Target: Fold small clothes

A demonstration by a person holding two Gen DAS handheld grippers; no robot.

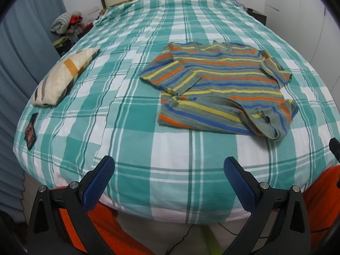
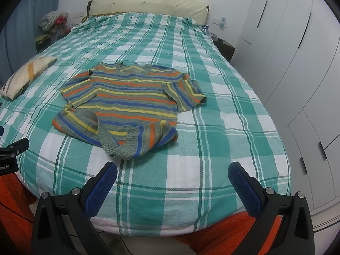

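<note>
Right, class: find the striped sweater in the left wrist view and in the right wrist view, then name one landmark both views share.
Left wrist view: the striped sweater lies right of centre on the plaid bedspread.
Right wrist view: the striped sweater lies left of centre, above the open right gripper.
Shared landmark: the small striped pillow at the bed's left edge.

Both wrist views look from the foot of the bed [image 1: 136, 127] toward its headboard [image 2: 148, 3], sharing it
</note>
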